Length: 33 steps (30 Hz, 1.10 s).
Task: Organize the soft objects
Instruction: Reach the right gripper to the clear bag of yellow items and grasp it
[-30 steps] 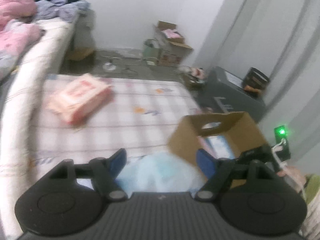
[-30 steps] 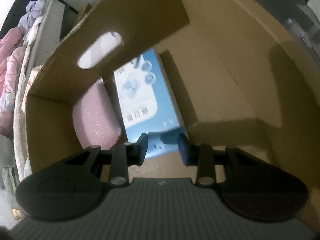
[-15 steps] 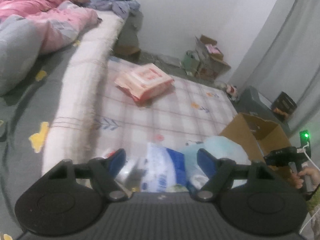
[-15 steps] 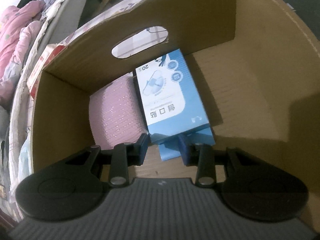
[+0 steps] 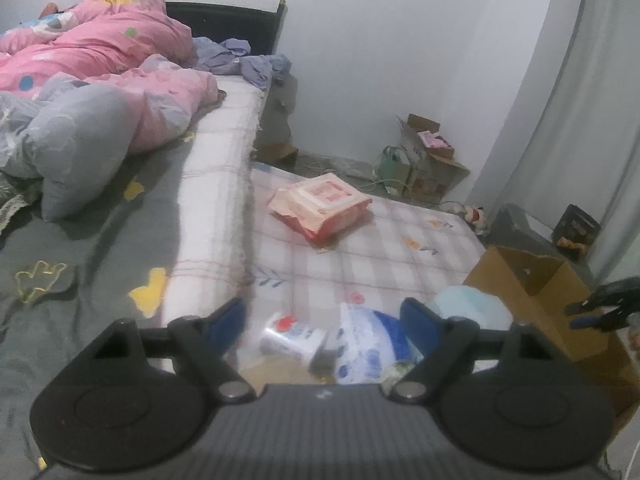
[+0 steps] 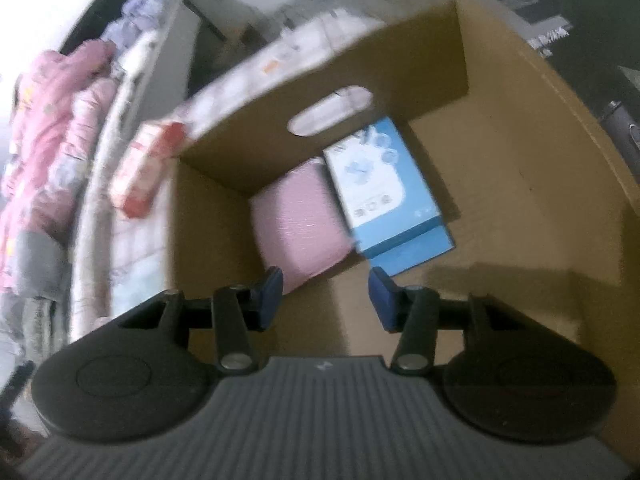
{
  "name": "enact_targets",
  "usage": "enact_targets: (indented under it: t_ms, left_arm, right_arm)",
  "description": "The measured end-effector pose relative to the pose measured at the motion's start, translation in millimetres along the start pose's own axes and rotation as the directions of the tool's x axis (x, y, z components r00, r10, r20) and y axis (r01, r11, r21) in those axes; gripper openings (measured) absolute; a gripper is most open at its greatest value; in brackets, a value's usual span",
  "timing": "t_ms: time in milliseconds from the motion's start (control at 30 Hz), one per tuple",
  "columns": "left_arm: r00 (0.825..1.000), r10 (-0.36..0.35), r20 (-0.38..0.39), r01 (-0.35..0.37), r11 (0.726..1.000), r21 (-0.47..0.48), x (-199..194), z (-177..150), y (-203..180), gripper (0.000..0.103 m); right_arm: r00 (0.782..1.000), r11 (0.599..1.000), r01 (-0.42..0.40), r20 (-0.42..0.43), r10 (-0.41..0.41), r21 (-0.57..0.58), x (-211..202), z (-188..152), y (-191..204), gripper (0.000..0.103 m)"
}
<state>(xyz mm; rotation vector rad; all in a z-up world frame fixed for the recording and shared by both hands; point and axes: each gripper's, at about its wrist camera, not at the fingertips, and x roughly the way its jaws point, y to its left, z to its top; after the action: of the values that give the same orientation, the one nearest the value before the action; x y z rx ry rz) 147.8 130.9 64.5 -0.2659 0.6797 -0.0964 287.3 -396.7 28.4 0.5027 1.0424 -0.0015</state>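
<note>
Left wrist view. At far left a pink quilt [image 5: 100, 56] and a grey pillow [image 5: 76, 148] lie on a bed with a grey sheet [image 5: 80, 248]. Just right of the bed edge, lower down, is a checked mat [image 5: 360, 256]. A pink-and-red pack [image 5: 320, 204] lies flat on the mat, well apart from everything else. Nearer the camera, the left gripper [image 5: 322, 316] hovers with its blue-padded jaws spread wide; they have just been opening and grip nothing. Seen between them, below, are a small white pack [image 5: 290, 338] and a white-and-blue bag [image 5: 366, 340], touching each other, blurred. Just right of these sits a pale blue soft lump [image 5: 468, 306], against an open cardboard box [image 5: 532, 284]. The right gripper [image 5: 608, 308] shows over the box at the right edge. More boxes [image 5: 428, 156] stand by the far wall.

Right wrist view, blurred. At left, the quilt [image 6: 52, 120], then the pack [image 6: 148, 168] on the mat. The box [image 6: 500, 152] fills the centre and right. Inside, a pink soft bundle [image 6: 300, 228] lies against the left wall, with a blue carton [image 6: 384, 196] touching its right side. The right gripper [image 6: 326, 296] is above the box floor, its jaws partly apart and just opened, empty, clear of the carton.
</note>
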Motion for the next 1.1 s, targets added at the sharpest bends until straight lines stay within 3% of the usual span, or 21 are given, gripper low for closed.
enact_targets:
  t_ms: [133, 300, 400, 567, 633, 767, 933, 1100]
  left_arm:
    - [1.0, 0.022, -0.012, -0.022, 1.0, 0.006, -4.9, -3.8, 9.6, 0.085]
    - [0.997, 0.071, -0.041, -0.07, 0.997, 0.025, -2.8, -5.8, 21.4, 0.078]
    - [0.993, 0.083, -0.079, -0.082, 0.997, 0.016, 7.9, -5.2, 31.8, 0.069]
    - [0.978, 0.104, -0.184, -0.105, 0.994, 0.002, 36.6, -3.6, 53.3, 0.056]
    - [0.969, 0.099, -0.225, -0.105, 0.994, -0.014, 46.7, -2.9, 61.7, 0.057]
    - [0.951, 0.083, -0.299, -0.091, 0.996, -0.012, 66.9, -2.4, 72.8, 0.057]
    - [0.929, 0.078, -0.363, -0.078, 0.997, 0.013, 85.4, -7.3, 76.8, 0.057]
    - [0.928, 0.034, -0.372, -0.035, 0.999, 0.004, 85.1, -7.8, 76.6, 0.057]
  right_arm:
    - [0.995, 0.996, -0.091, 0.032, 0.091, -0.011, -26.9, -20.3, 31.7, 0.047]
    - [0.97, 0.968, -0.242, -0.032, 0.241, -0.066, -26.9, -53.1, 99.1, 0.047]
    - [0.936, 0.937, -0.339, -0.131, 0.327, -0.085, -5.3, -76.0, 149.7, 0.046]
    - [0.846, 0.886, -0.462, -0.321, 0.425, -0.045, 52.6, -113.9, 226.4, 0.043]
    - [0.822, 0.888, -0.46, -0.384, 0.42, -0.011, 81.0, -126.8, 249.0, 0.041]
    - [0.805, 0.912, -0.408, -0.453, 0.384, 0.047, 123.0, -144.0, 271.6, 0.041]
    - [0.805, 0.941, -0.327, -0.496, 0.324, 0.085, 157.6, -154.8, 279.2, 0.041]
    - [0.804, 0.944, -0.304, -0.497, 0.325, 0.125, 172.7, -155.4, 276.7, 0.041]
